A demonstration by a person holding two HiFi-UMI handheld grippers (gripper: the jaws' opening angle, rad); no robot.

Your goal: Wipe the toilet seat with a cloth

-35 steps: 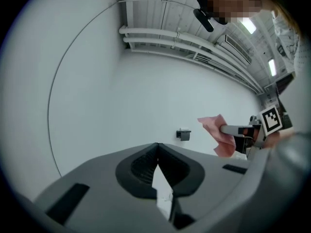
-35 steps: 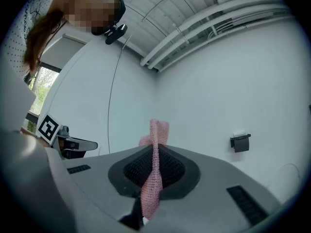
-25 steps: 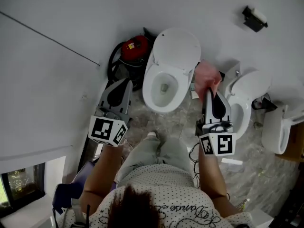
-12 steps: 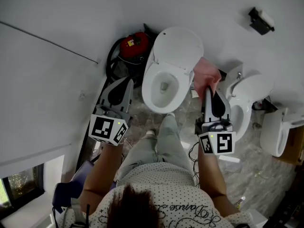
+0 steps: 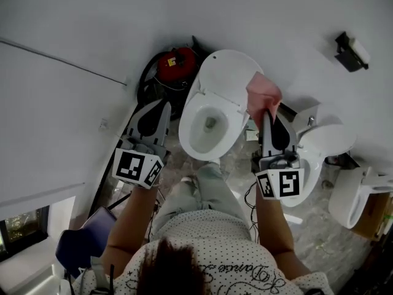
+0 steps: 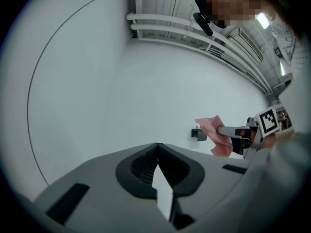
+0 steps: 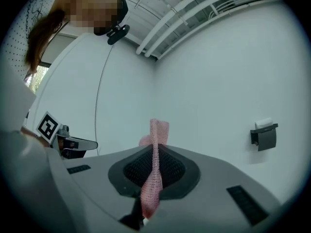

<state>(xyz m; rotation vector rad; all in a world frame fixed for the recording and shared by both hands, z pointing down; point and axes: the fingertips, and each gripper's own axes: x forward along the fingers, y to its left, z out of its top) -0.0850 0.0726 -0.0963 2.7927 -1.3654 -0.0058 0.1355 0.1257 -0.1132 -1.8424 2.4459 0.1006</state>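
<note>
Between the jaws of our right gripper (image 5: pixel 268 112) we have the cloth (image 5: pixel 263 97), a pink, soft, finely knitted rag. Our right gripper view shows those jaws closed on it: it runs as 1 narrow, slightly twisted band (image 7: pixel 154 178) from near the camera along the seam of the jaws and out past their tips, where a short crumpled end stands free. Its long axis lies in line with the gripper (image 7: pixel 155 149), and the free end points away from us toward the white wall.

From the head view the loose end fans out wider than the jaw tips and lies over the right edge of the toilet (image 5: pixel 209 123), where the raised lid (image 5: pixel 232 74) meets the rim. We cannot tell whether it touches the porcelain or hangs just above it.

Our left gripper (image 5: pixel 164 106) is held to the left of the bowl, well apart from the cloth. Its own view shows the 2 jaw tips (image 6: pixel 157 147) brought together with nothing between them.

Behind the toilet, against the wall, sits a red canister (image 5: pixel 175 62). A 2nd white fixture (image 5: pixel 322 145) stands to the right of our right gripper, and a dark paper holder (image 5: pixel 350 49) hangs on the wall above it.
</note>
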